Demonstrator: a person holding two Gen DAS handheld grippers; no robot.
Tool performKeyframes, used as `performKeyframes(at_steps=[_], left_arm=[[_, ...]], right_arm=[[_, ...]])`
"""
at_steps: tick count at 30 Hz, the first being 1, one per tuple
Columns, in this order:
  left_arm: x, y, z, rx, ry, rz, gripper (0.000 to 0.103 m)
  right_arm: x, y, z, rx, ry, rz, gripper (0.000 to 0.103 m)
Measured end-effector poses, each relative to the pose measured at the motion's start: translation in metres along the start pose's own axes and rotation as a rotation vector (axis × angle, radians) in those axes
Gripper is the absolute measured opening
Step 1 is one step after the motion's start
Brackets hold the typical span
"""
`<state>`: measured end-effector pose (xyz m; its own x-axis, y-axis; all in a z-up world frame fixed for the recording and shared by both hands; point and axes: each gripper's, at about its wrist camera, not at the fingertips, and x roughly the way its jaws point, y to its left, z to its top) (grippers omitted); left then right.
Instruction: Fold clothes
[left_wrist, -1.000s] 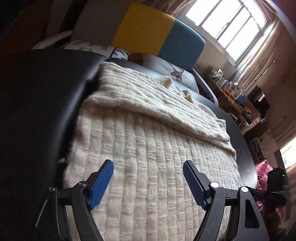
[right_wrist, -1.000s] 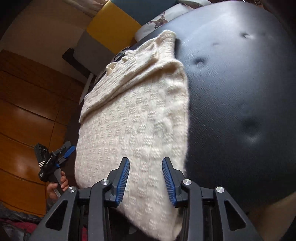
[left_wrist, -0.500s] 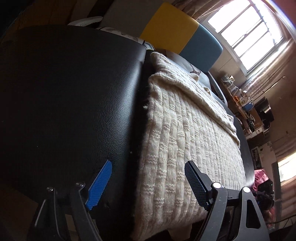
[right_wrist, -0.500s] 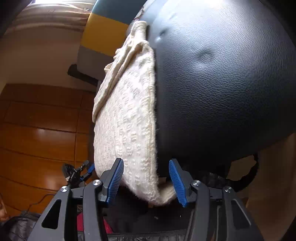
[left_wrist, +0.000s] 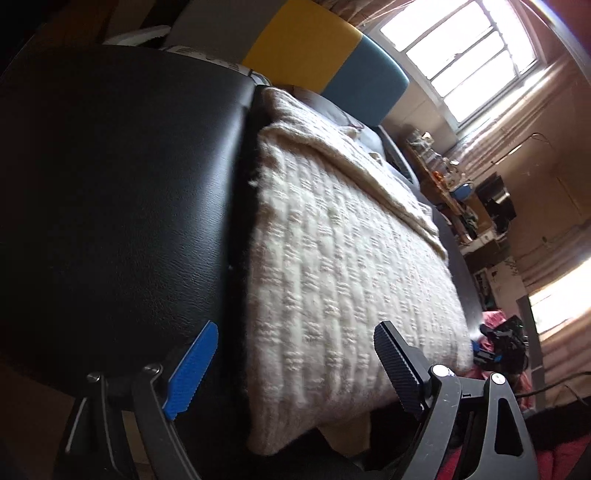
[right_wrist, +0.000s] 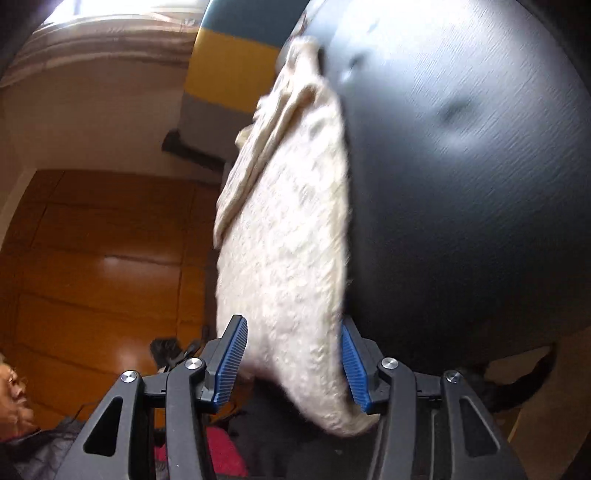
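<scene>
A cream knitted sweater (left_wrist: 343, 266) lies partly folded on a black leather seat (left_wrist: 122, 192), its near hem hanging over the front edge. My left gripper (left_wrist: 295, 373) is open, its jaws wide on either side of the hem's left corner, not touching it. In the right wrist view the sweater (right_wrist: 291, 240) is blurred; my right gripper (right_wrist: 293, 360) is open with the hem's right corner between its jaws, the blue pads (right_wrist: 232, 356) close to the fabric.
A yellow and teal cushion (left_wrist: 325, 66) stands behind the seat. A window (left_wrist: 469, 51) and a cluttered shelf (left_wrist: 454, 184) are at the far right. Wooden panelling (right_wrist: 92, 258) fills the left of the right wrist view. Pink fabric (left_wrist: 495, 321) lies below the seat.
Both grippers have dropped to the seat's front edge and moved to the hem's outer corners. The right jaws have opened wider around the hanging corner. The left stays open.
</scene>
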<state>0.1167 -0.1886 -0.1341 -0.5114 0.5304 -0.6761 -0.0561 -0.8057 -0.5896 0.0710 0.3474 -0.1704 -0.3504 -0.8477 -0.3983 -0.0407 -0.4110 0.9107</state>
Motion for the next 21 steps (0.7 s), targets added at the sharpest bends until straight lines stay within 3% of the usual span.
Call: performKeyframes(at_steps=[5,8,12,13,16,17,18,20,21], left_arm=[[0.015,-0.016,-0.006,0.084,-0.003,0.032,0.087],[0.011,-0.006,-0.008,0.018,-0.027,0.018,0.088],[0.009,-0.001,-0.012,-0.001,-0.021,0.040,0.089],[0.010,-0.002,-0.013,0.005,-0.017,0.048,0.095],[0.015,-0.007,-0.012,0.008,-0.009,0.090,0.096],[0.015,-0.010,-0.011,0.019,-0.007,0.111,0.092],[0.015,-0.012,-0.011,0.031,-0.008,0.146,0.084],[0.013,-0.014,-0.009,0.056,-0.015,0.236,0.031],[0.011,-0.012,-0.007,0.056,-0.015,0.245,0.026]], right_arm=[[0.019,-0.004,-0.002,0.020,0.052,0.083,0.051],[0.021,-0.009,-0.003,0.047,0.051,0.112,0.051],[0.022,-0.001,-0.007,0.010,0.038,0.070,0.051],[0.022,0.002,-0.008,-0.015,0.038,0.053,0.051],[0.025,0.018,-0.013,-0.135,0.072,-0.027,0.051],[0.026,0.022,-0.013,-0.168,0.088,-0.057,0.048],[0.027,0.024,-0.013,-0.190,0.089,-0.099,0.034],[0.028,0.025,-0.014,-0.214,0.077,-0.178,0.013],[0.027,0.024,-0.015,-0.214,0.071,-0.188,0.011]])
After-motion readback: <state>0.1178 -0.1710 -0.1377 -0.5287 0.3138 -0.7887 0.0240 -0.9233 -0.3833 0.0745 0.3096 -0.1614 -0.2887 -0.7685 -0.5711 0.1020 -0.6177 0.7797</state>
